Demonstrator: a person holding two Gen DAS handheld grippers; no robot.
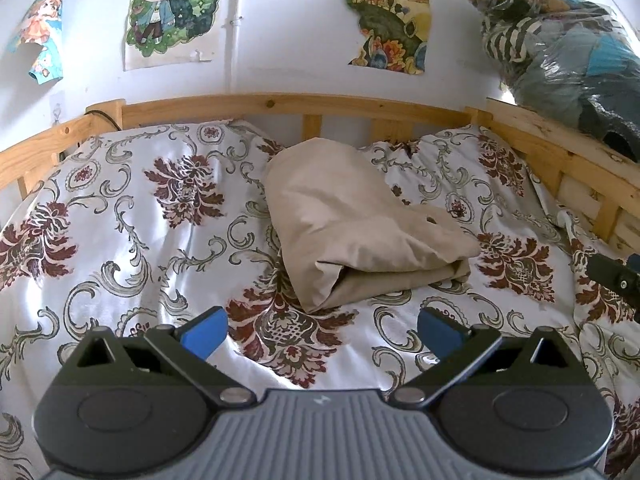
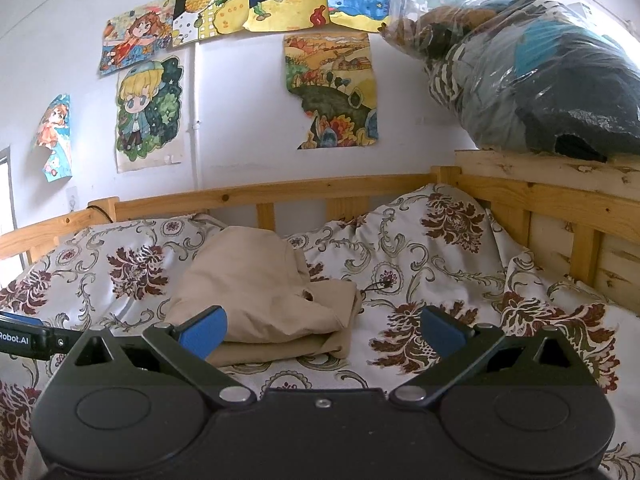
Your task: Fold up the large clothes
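Observation:
A beige garment (image 1: 352,220) lies folded into a thick bundle in the middle of the bed, its layered edge facing me. My left gripper (image 1: 322,334) hovers open just short of that edge, nothing between its blue pads (image 1: 206,332). In the right wrist view the same beige garment (image 2: 260,300) sits ahead and slightly left. My right gripper (image 2: 324,334) is open too, its left pad in front of the bundle's near corner, not touching it. The right gripper's body (image 1: 612,276) shows at the right edge of the left wrist view.
A white floral bedspread (image 1: 132,220) covers the bed. A wooden rail (image 1: 280,106) runs along the back and right side. A clear plastic bag of clothes (image 2: 532,76) rests on the right rail. Drawings hang on the white wall (image 2: 240,120).

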